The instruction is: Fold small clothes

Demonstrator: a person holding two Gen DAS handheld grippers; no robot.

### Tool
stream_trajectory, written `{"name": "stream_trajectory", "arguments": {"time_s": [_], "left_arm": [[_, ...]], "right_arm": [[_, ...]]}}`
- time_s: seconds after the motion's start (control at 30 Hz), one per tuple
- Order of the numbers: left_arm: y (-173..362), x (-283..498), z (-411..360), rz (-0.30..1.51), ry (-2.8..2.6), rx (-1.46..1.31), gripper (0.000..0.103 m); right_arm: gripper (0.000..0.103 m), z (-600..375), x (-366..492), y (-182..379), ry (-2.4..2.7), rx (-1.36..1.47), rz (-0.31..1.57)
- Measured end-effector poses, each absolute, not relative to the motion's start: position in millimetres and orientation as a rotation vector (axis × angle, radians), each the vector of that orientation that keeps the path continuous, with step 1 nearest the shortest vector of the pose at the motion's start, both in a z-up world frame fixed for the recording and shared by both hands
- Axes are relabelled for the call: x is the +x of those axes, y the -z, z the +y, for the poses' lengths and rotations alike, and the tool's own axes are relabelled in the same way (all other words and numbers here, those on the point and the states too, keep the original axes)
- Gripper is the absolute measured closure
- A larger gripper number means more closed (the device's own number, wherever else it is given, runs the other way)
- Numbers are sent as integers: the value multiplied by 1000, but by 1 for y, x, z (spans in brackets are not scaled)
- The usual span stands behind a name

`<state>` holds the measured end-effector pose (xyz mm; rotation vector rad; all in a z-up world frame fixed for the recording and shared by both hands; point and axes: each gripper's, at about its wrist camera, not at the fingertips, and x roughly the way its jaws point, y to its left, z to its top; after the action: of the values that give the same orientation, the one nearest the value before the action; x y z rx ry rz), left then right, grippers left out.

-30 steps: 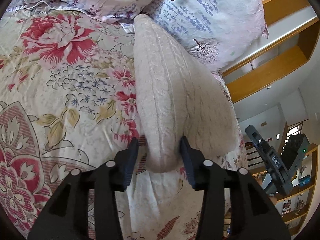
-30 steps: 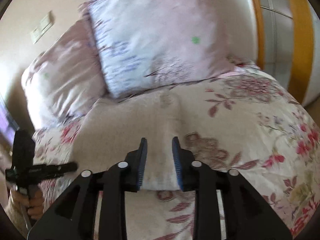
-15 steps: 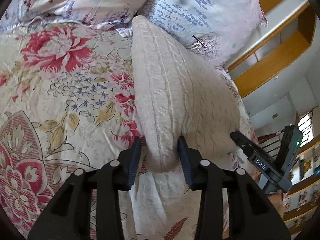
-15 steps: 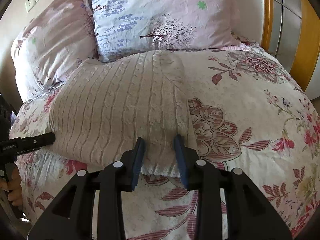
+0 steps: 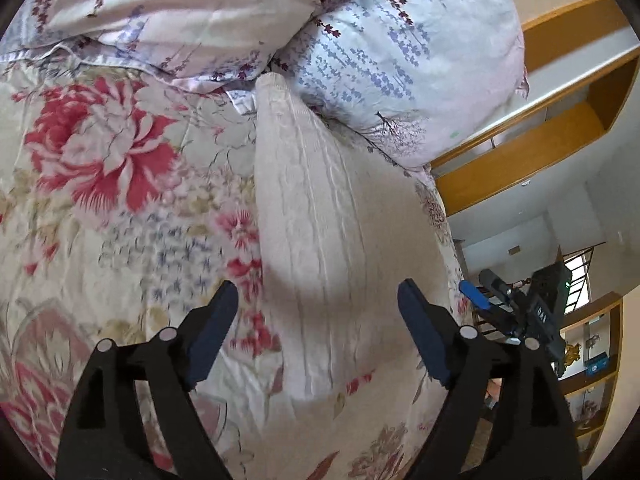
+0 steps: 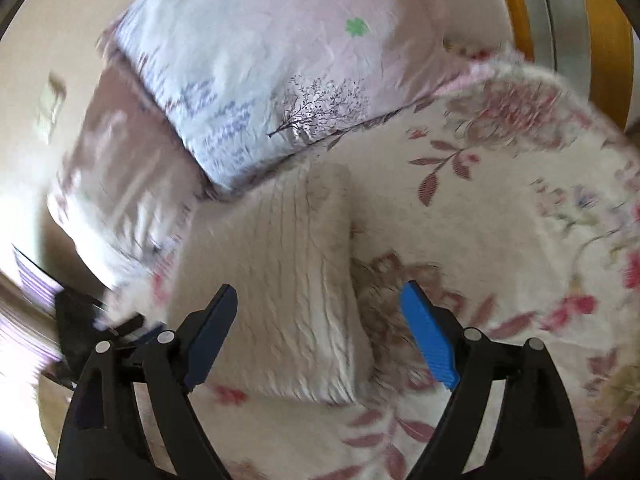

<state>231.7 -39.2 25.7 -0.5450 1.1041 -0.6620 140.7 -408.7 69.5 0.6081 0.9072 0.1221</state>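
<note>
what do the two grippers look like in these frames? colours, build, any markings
Left gripper: matte black forked arms with cut-outs, silver round pivot pins, two flat dark navy fingers. Right gripper: same black frame and silver pins, with blue fingers, one lit brighter than the other. In the left view its body shows white "DAS" lettering and a green light. No cables or sleeves visible.

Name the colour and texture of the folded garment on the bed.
Cream cable-knit sweater, clearest in the left wrist view.

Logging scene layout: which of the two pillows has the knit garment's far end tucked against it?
The blue-flowered pillow, right in the left wrist view: the cream knit ends at its lower edge; the pinkish pillow lies farther left.
</note>
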Motion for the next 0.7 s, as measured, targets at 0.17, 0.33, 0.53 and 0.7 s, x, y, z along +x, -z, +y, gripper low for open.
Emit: {"name": "stream_trajectory", "arguments": {"time_s": [0.17, 0.33, 0.53, 0.7], "left_arm": [[-24, 252, -48, 1108, 651, -518, 19], [-17, 264, -59, 1130, 655, -496, 19], [-6, 277, -69, 1163, 675, -539, 19], [0, 283, -78, 1166, 686, -532, 19]], "right_arm": [[17, -420, 177, -51, -135, 695, 960], [17, -426, 206, -28, -163, 768, 1040], [17, -419, 216, -13, -229, 794, 1084], [18, -413, 219, -12, -281, 781, 1076]]}}
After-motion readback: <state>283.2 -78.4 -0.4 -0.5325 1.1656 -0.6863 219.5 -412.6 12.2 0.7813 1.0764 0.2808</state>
